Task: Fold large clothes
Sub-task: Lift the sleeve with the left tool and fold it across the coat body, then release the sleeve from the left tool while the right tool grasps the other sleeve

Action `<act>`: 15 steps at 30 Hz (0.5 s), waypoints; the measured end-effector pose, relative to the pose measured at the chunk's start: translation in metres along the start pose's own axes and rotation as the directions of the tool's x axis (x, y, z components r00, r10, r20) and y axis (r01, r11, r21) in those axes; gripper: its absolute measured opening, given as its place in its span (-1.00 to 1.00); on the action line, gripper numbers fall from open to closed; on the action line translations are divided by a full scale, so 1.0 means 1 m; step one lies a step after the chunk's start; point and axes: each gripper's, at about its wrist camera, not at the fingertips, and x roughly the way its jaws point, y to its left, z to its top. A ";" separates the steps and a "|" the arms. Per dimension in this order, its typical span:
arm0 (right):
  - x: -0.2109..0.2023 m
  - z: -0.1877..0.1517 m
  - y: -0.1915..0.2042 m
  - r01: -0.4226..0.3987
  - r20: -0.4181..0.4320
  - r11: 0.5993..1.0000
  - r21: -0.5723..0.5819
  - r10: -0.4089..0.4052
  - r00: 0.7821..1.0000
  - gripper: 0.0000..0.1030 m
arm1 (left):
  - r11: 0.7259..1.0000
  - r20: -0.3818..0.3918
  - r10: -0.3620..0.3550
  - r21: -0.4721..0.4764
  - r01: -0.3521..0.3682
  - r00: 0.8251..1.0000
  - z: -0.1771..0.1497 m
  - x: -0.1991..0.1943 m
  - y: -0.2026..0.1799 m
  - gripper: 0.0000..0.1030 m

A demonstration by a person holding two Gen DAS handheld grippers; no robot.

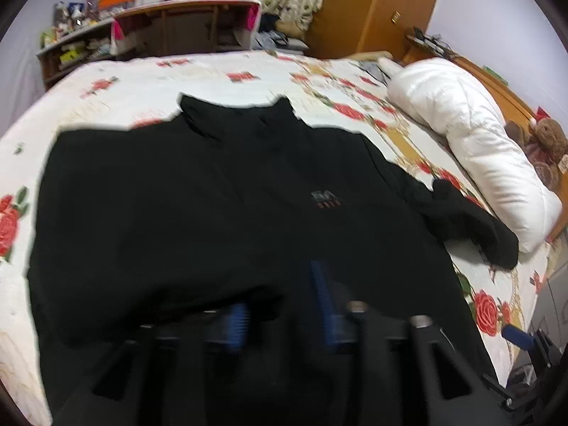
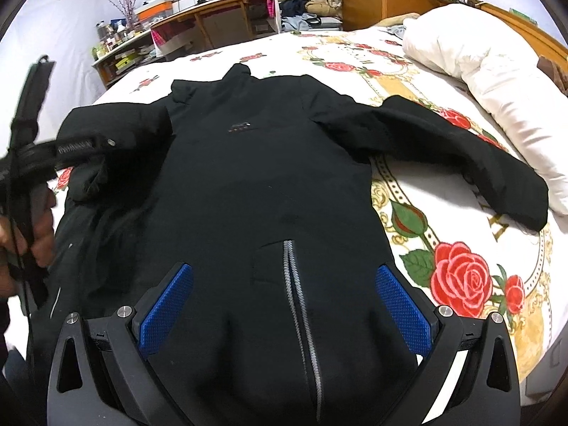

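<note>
A large black jacket (image 1: pixel 198 206) lies front up on the rose-print bed (image 1: pixel 117 81), collar at the far end. In the blurred left wrist view my left gripper (image 1: pixel 284 309) hovers over the jacket's lower part with its blue pads apart; no fabric is pinched between them. In the right wrist view the jacket (image 2: pixel 255 163) has its right sleeve (image 2: pixel 461 156) stretched out sideways, while the left sleeve (image 2: pixel 106 135) is bunched inward. My right gripper (image 2: pixel 285 294) stands wide open above the hem, with the grey zipper (image 2: pixel 294 284) running between its pads. A hand (image 2: pixel 39 227) holds the other tool at the left edge.
A rolled white duvet (image 2: pixel 497 67) lies along the bed's right side, close to the sleeve cuff. A brown teddy bear (image 1: pixel 546 138) sits by the headboard. Beyond the bed's far edge stand a wooden desk (image 2: pixel 220 17) and cluttered shelves (image 2: pixel 120 53).
</note>
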 end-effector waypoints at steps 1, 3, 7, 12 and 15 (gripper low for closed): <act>0.001 0.000 -0.001 0.001 0.001 1.000 0.001 -0.001 1.000 1.00 | 1.000 -0.003 -0.011 0.002 0.011 1.000 -0.002 0.002 -0.004 0.12; 0.003 0.002 -0.003 0.006 0.004 1.000 0.003 -0.006 1.000 1.00 | 0.999 -0.007 -0.044 -0.001 0.044 0.999 -0.006 0.001 -0.012 0.28; 0.004 0.008 -0.007 0.013 0.017 1.000 0.006 -0.014 1.000 1.00 | 0.994 -0.013 -0.106 -0.031 0.105 0.994 -0.008 -0.013 -0.017 0.33; 0.002 0.016 -0.012 0.037 0.037 0.999 0.018 -0.038 0.999 1.00 | 0.981 0.077 -0.194 0.008 0.194 0.978 0.001 -0.059 -0.024 0.36; -0.004 0.019 -0.014 0.050 0.050 0.998 0.030 -0.052 0.997 1.00 | 0.981 0.124 -0.191 0.017 0.191 0.974 0.007 -0.078 -0.021 0.36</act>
